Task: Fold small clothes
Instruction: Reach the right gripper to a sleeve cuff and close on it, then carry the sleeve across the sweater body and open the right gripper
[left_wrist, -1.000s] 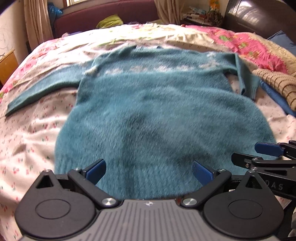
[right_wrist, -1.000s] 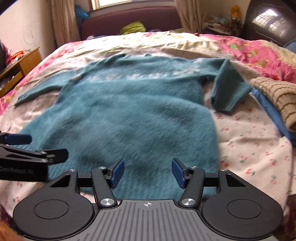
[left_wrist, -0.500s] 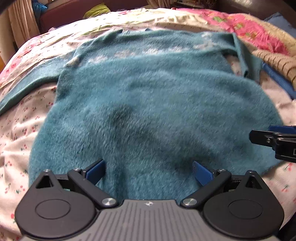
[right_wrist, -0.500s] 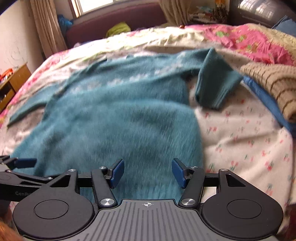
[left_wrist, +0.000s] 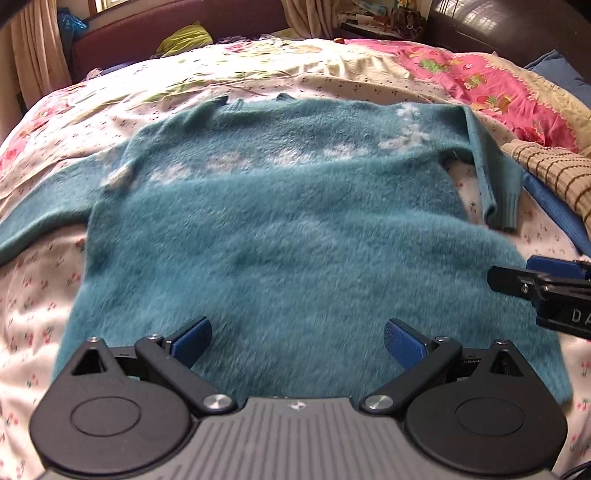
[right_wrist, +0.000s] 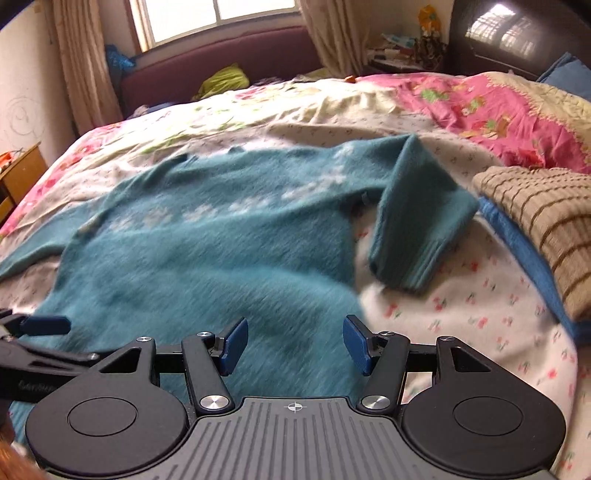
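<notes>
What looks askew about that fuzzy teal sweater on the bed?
The fuzzy teal sweater lies lopsided: one sleeve stretches straight out, while the other sleeve is bent back on itself beside the tan striped knit. Both grippers are open, holding nothing.

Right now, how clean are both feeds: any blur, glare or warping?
Left wrist: sweater fuzzy near the tool, bed edges bowed by the fisheye. Right wrist: near knit streaked with motion blur, window blown out bright, sleeve cuff fairly sharp.

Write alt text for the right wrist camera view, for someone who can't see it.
A fuzzy teal sweater lies flat on a floral bedsheet, one sleeve bent down beside it. The right gripper hangs open over the hem, holding nothing. A brown striped garment lies at right.
</notes>
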